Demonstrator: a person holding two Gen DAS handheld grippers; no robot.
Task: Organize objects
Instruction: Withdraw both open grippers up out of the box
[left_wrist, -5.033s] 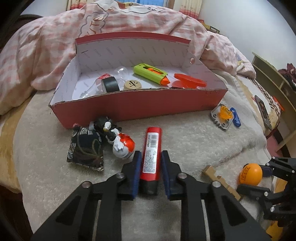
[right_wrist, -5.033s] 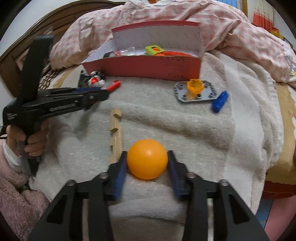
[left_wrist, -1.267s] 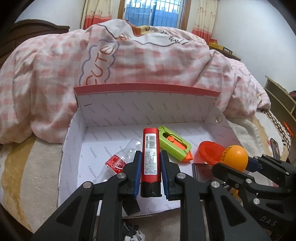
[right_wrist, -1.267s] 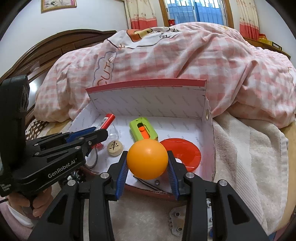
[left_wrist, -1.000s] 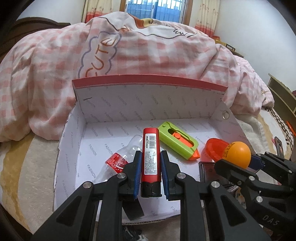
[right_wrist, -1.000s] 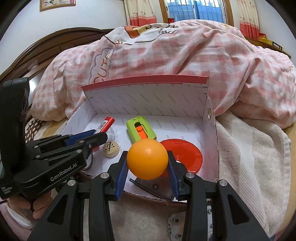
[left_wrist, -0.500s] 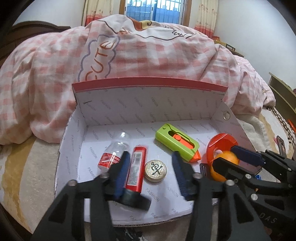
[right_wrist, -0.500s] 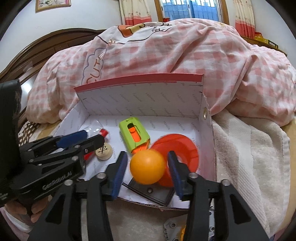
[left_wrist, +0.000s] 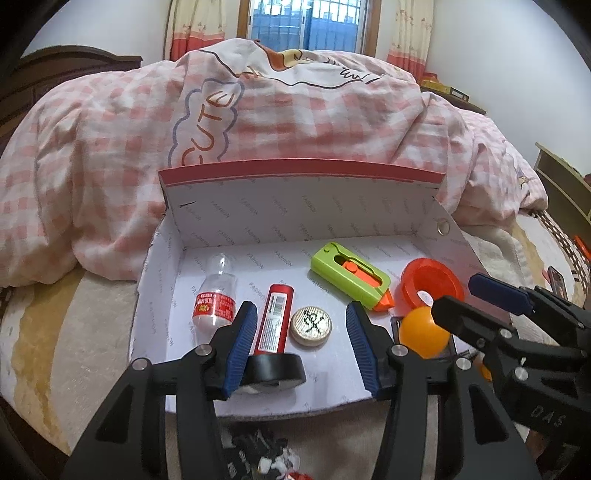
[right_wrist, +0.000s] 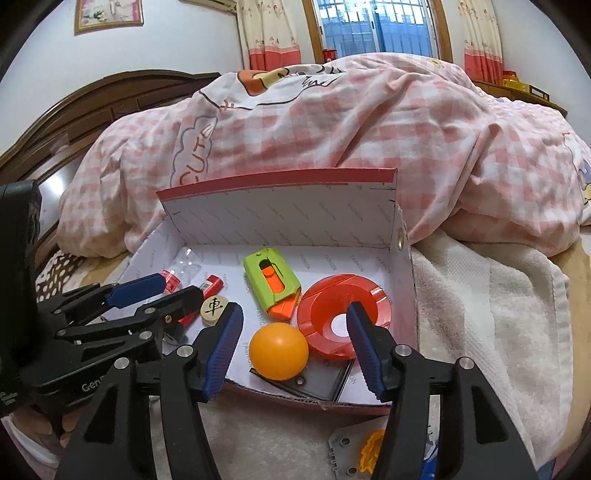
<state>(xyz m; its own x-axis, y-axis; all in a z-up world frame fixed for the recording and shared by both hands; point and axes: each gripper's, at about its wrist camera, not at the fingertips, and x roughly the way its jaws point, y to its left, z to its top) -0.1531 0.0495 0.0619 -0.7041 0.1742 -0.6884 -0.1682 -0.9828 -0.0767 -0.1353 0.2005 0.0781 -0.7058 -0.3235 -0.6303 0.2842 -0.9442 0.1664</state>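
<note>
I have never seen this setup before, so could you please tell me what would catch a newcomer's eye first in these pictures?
The open red box on the bed, white inside, draws the eye first, with a heaped pink checked quilt behind it. Inside, the orange ball lies loose near the front wall beside a red ring dish, with a green and orange cutter behind. The right hand-held gripper is opening above the ball, its pads clear of it.

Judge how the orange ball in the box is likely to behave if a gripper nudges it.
The orange ball is smooth and round, so it would probably roll at a light touch. It looks like a hollow plastic ball, likely very light. The red ring dish beside it and the box walls should stop it soon.
</note>
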